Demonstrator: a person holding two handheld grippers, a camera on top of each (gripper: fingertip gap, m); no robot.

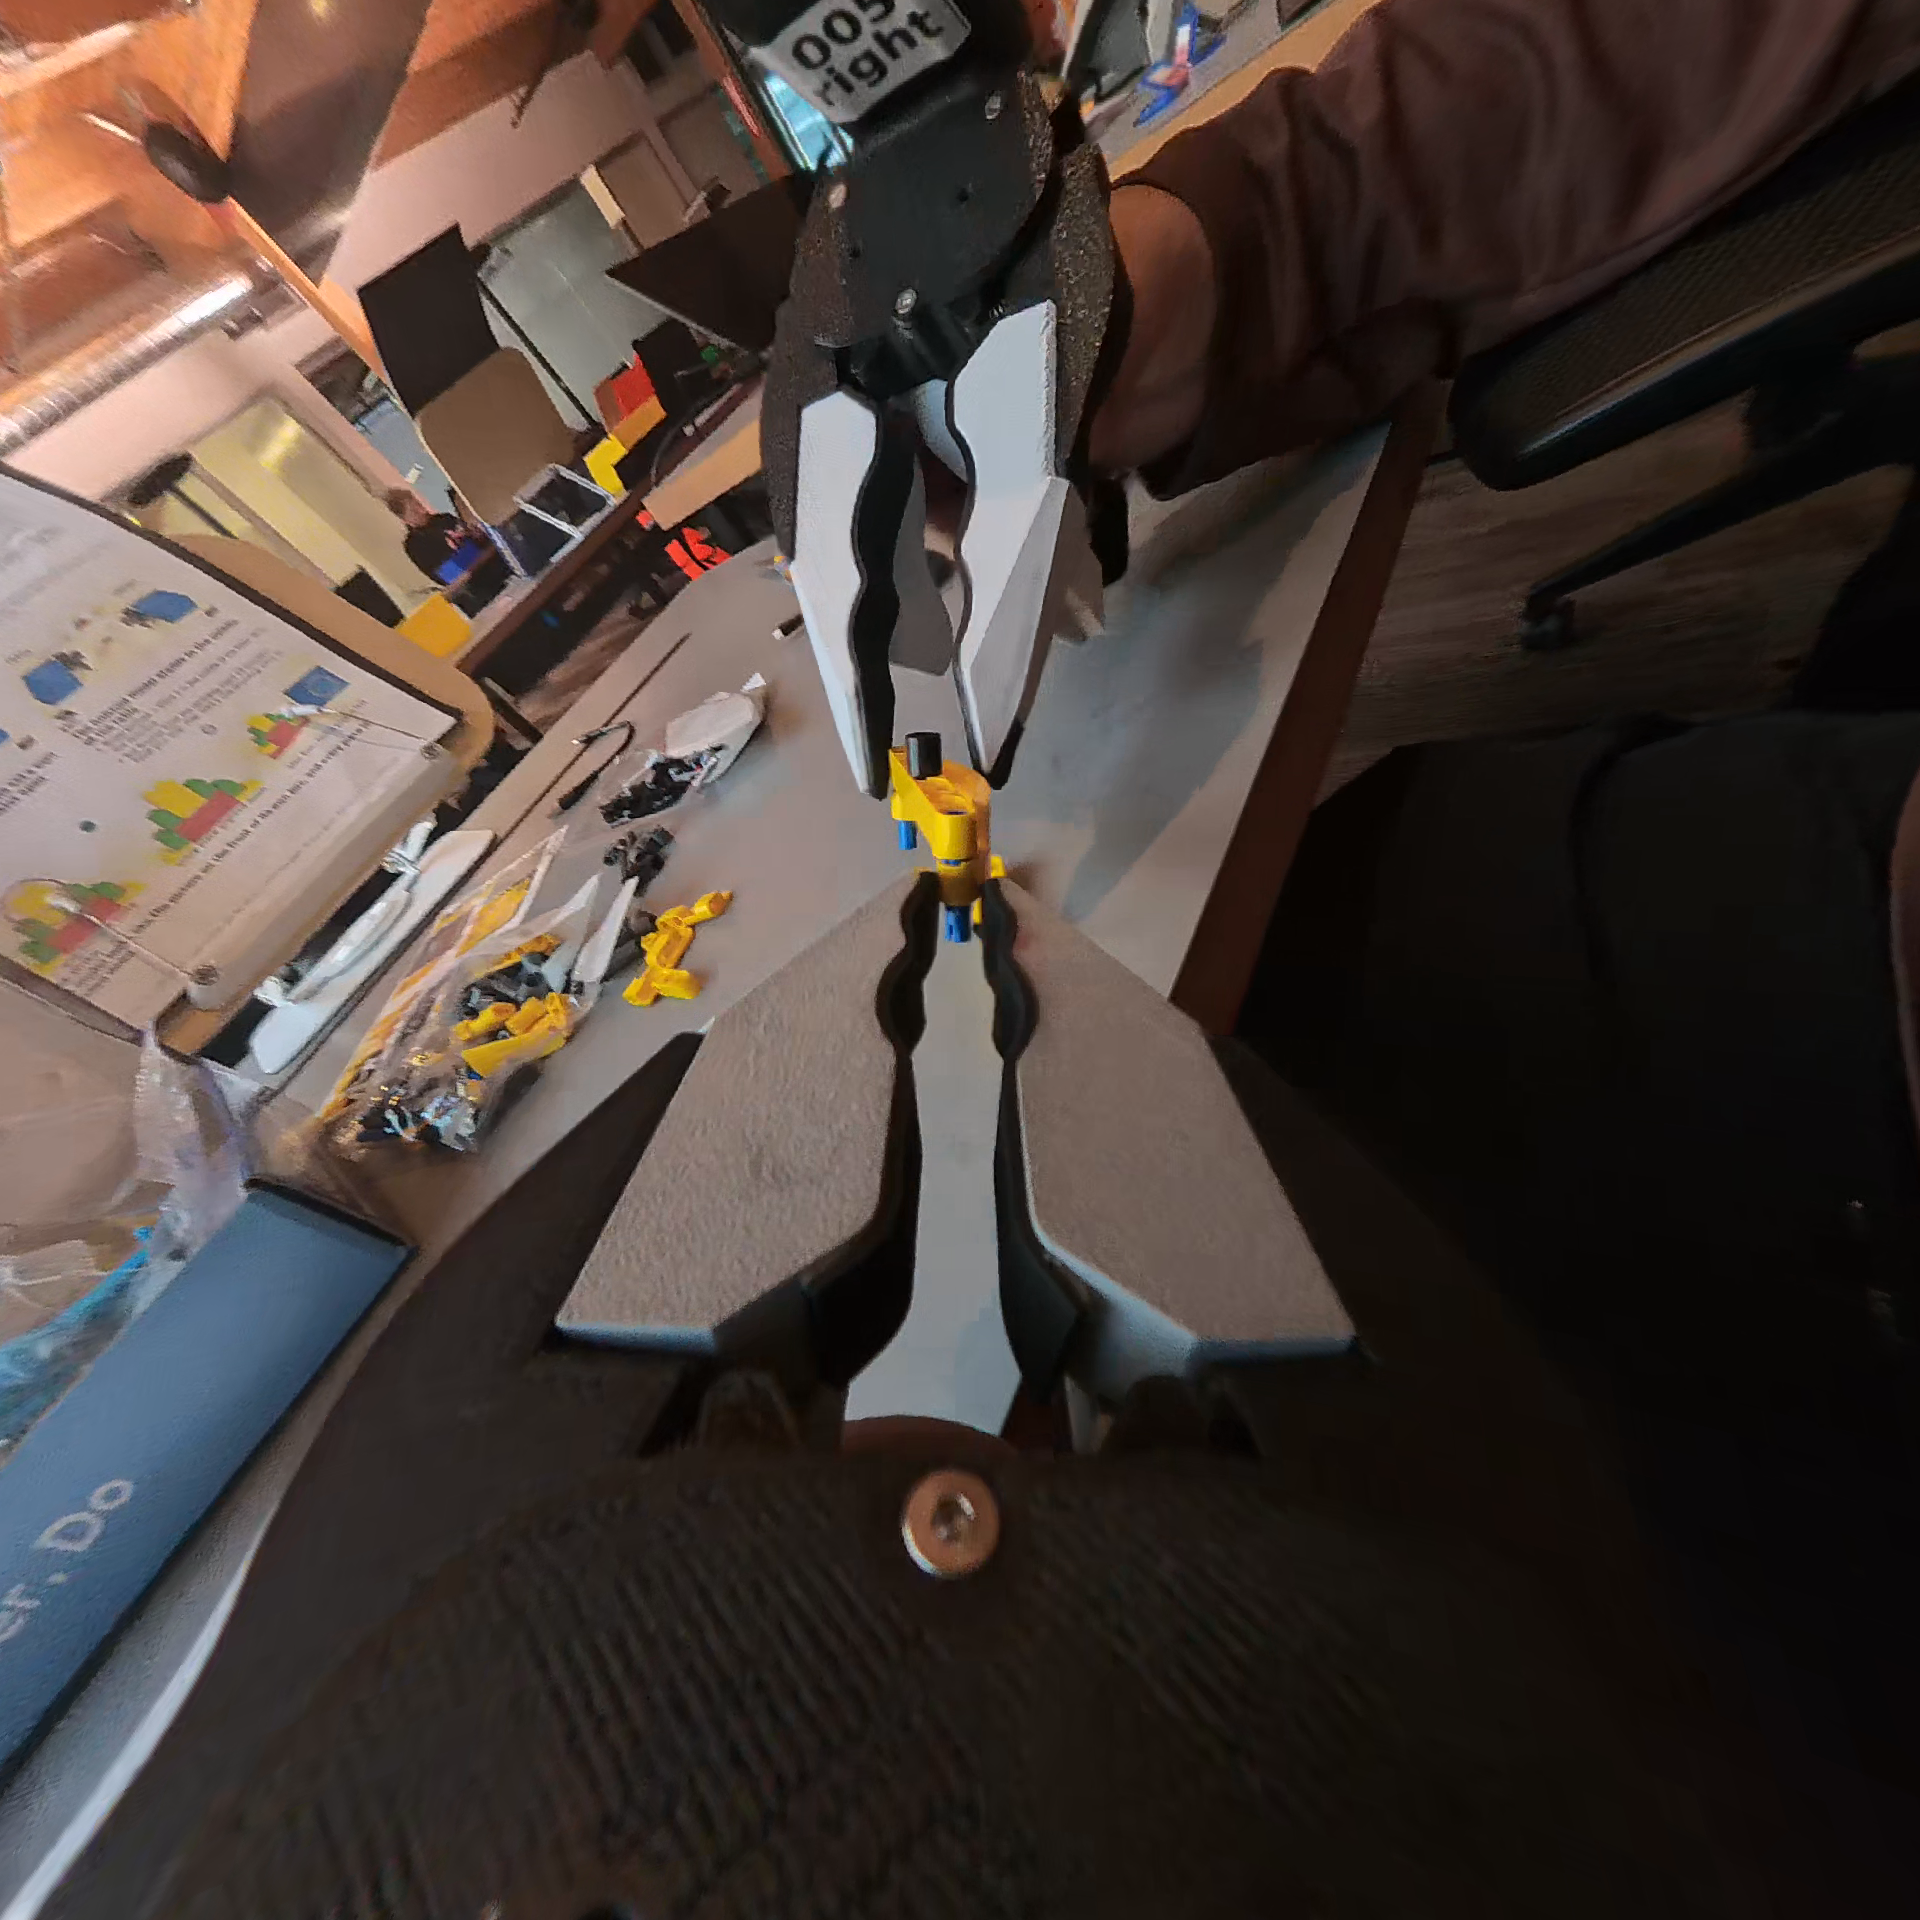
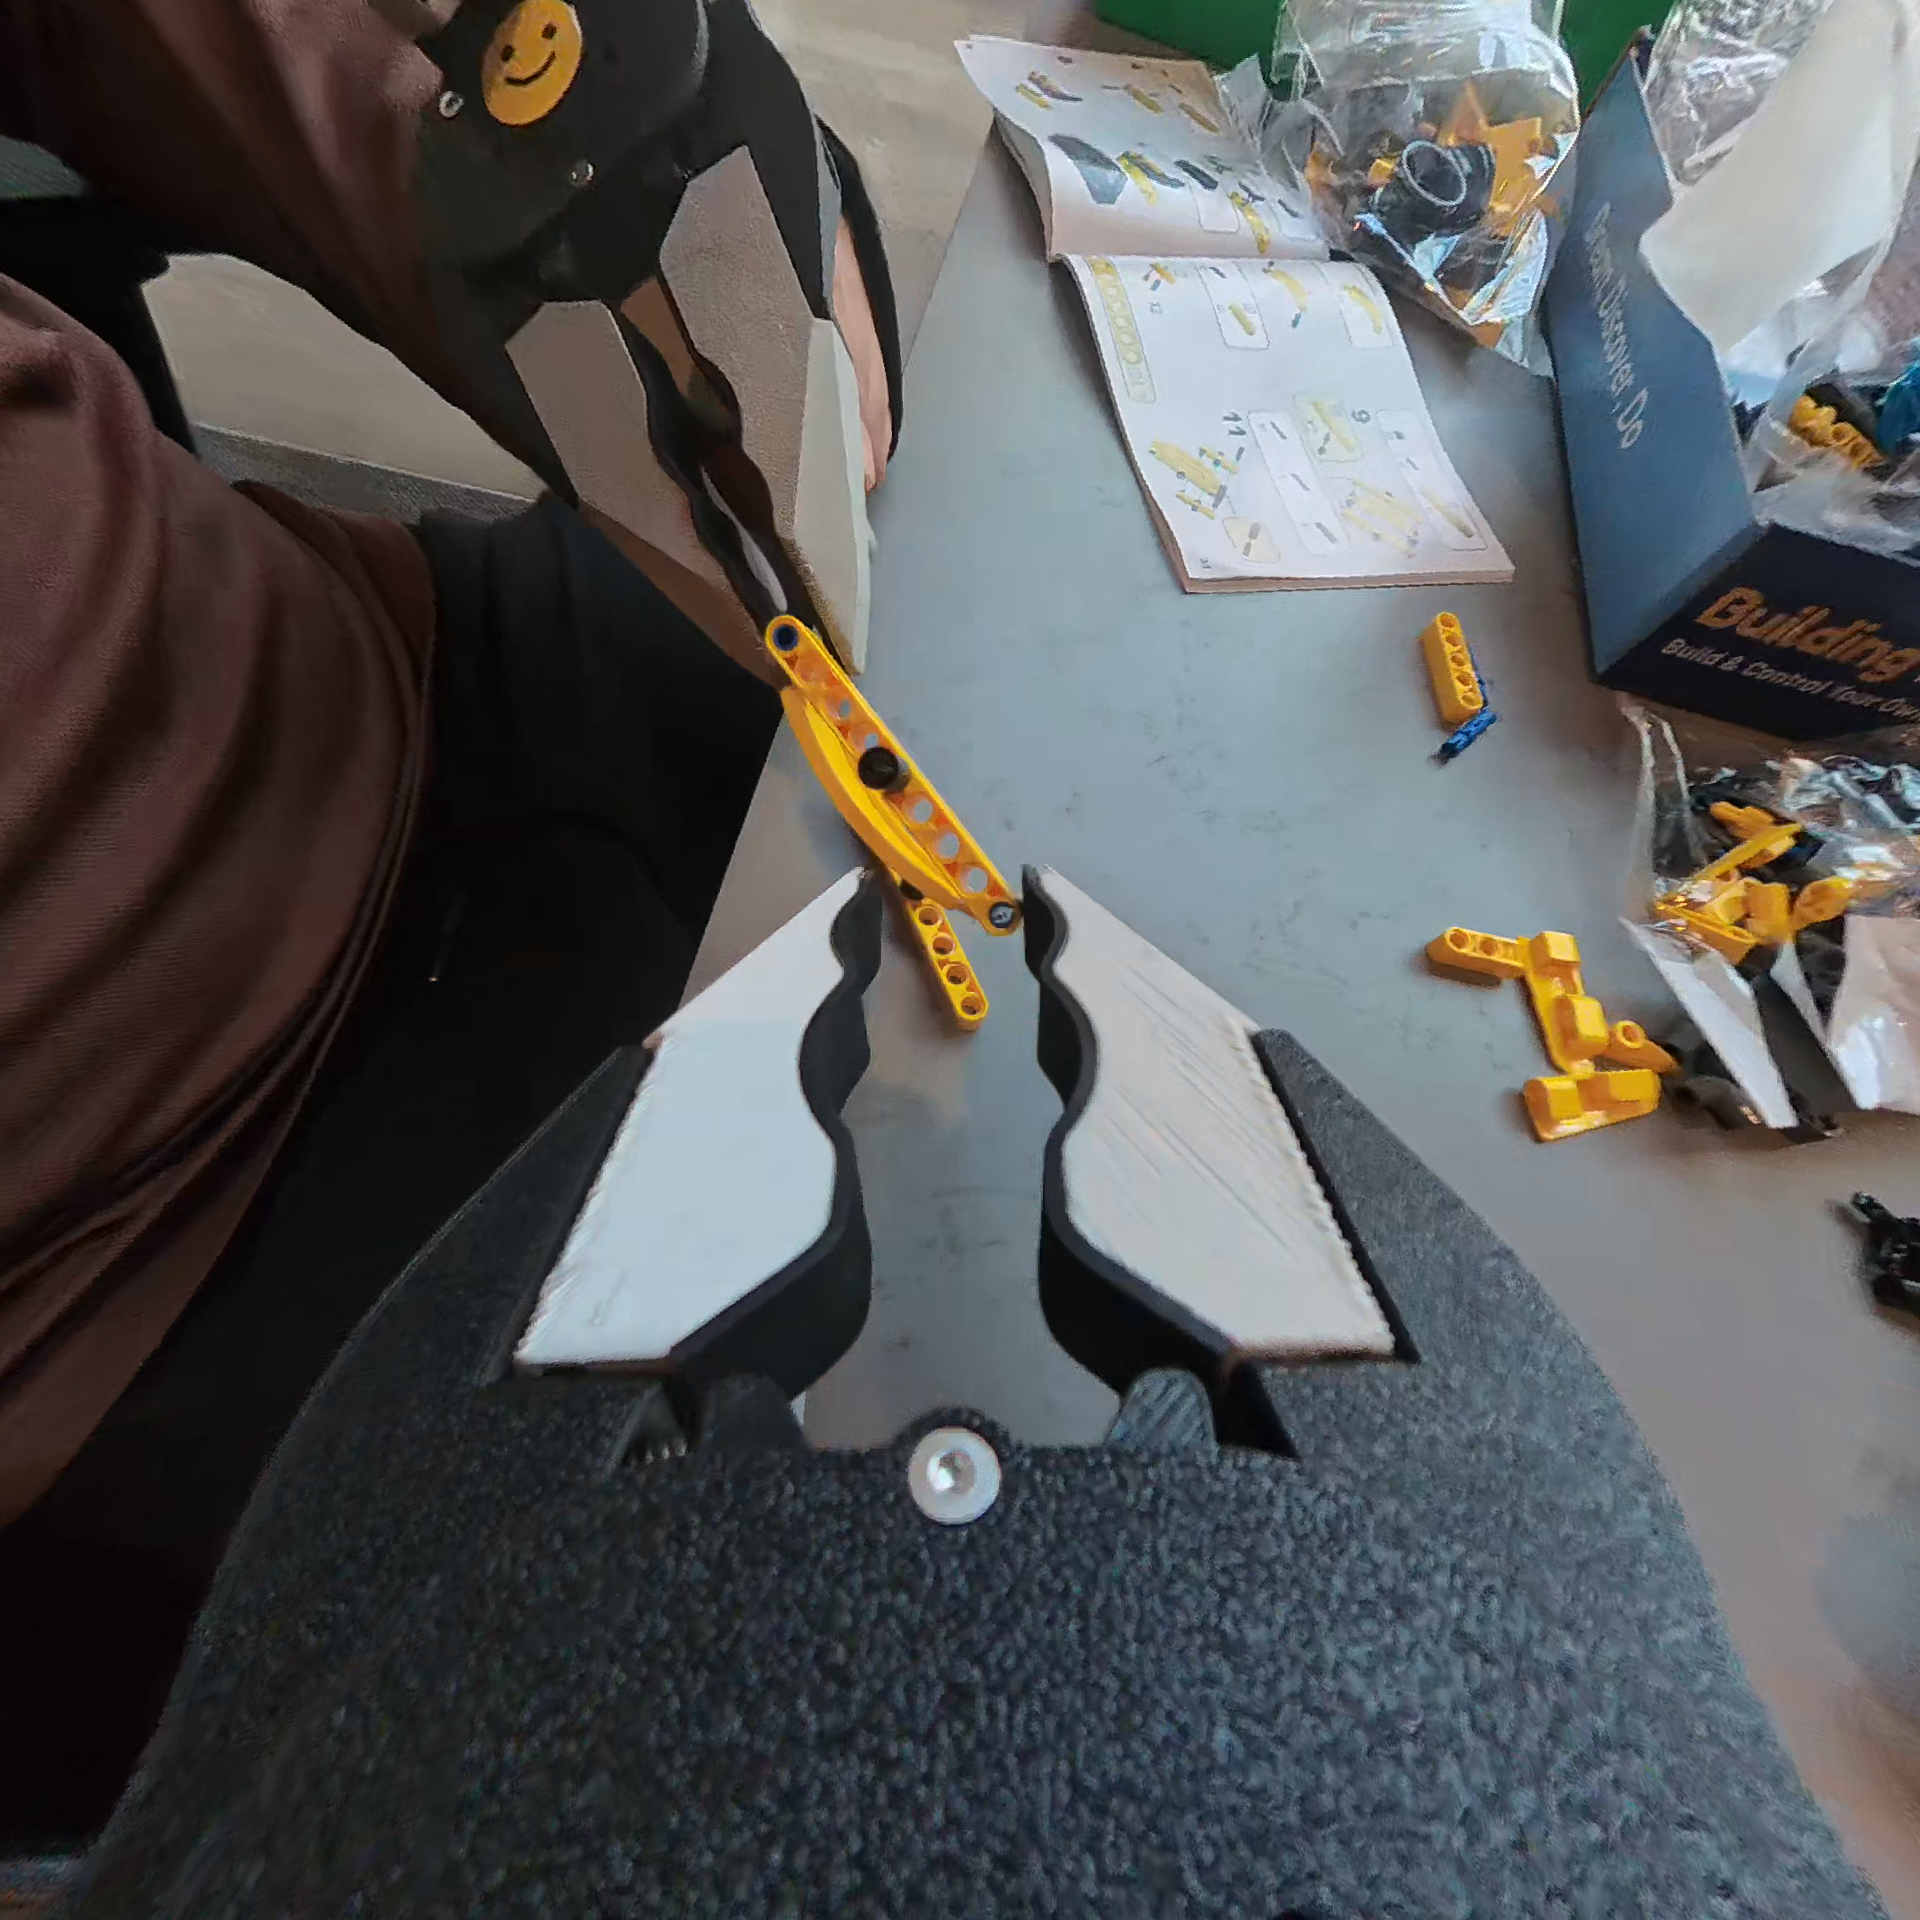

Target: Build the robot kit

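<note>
Left gripper (image 1: 951, 899) is clamping one end of the yellow beam assembly (image 2: 883, 774), its long axis running toward the right gripper (image 2: 945, 904), whose fingertips are standing apart around the far end.

Black textured claw (image 2: 943, 883) bodies w/ grey fingers (image 2: 1195, 1122), silver screw (image 2: 954, 1475), brown sleeves (image 2: 187, 790).

the left gripper (image 1: 951, 894) has its jaws drawn nearly together, fingertips pinched on something thin, and points toward the other tool. the right gripper (image 2: 940, 883) faces it tip to tip, its jaws parted with a clear gap between the grey fingers (image 2: 1174, 1101). both meet just above the near edge of the table. behind the right gripper (image 1: 925, 769) a hand (image 1: 1153, 343) grips its black body, a brown sleeve (image 1: 1455, 187) running back from the wrist. the left gripper (image 2: 774, 613) is likewise backed by a brown sleeve (image 2: 187, 727).
</note>
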